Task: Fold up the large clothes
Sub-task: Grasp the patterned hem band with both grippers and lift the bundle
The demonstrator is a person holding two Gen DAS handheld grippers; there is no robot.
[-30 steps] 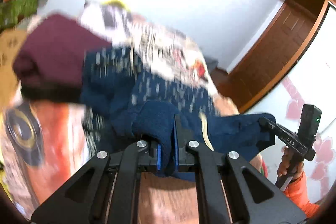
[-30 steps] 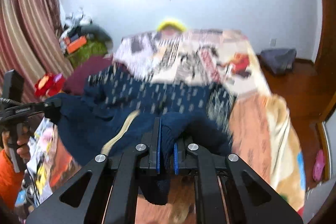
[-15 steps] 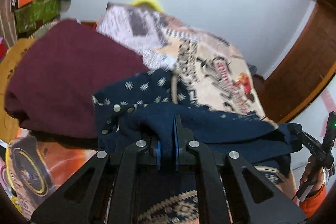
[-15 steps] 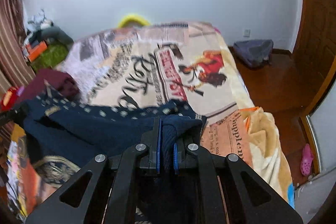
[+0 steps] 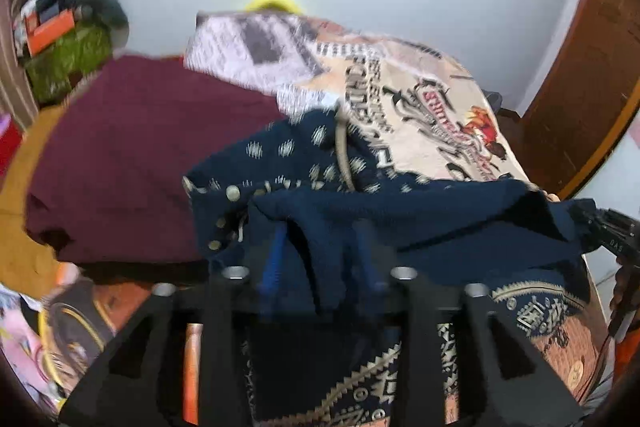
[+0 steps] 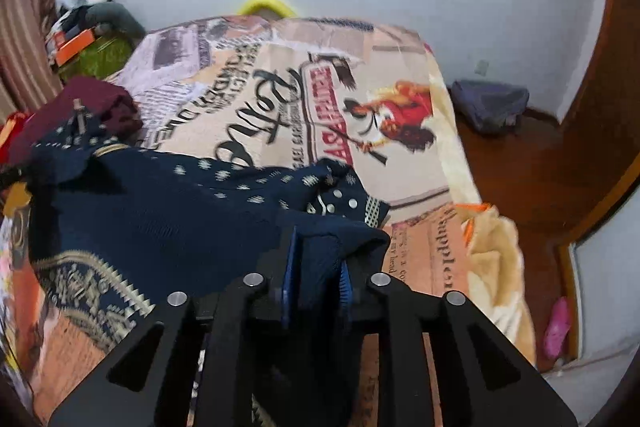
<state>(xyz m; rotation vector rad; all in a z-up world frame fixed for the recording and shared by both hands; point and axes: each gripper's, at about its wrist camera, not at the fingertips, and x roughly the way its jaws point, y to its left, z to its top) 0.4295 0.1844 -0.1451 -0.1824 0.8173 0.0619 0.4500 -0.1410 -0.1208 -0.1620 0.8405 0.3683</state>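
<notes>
only the right view shows a pink slipper [image 6: 557, 323]; both jaws are opening around the navy garment [image 6: 168, 211].

Left tool [image 5: 322, 251] blurred, pads dim behind navy garment [image 5: 400, 223] fold; jaws opening, whether cloth touches pads unclear. Right tool [image 6: 316, 279]: lower cloth hidden behind its frame. Garment's near end cut off by bottom edge below both tools. Maroon cloth [image 5: 140, 155] left of left tool smeared, probably folded clothing. Clutter [image 6: 80, 27] far left of right tool too small to identify.
</notes>
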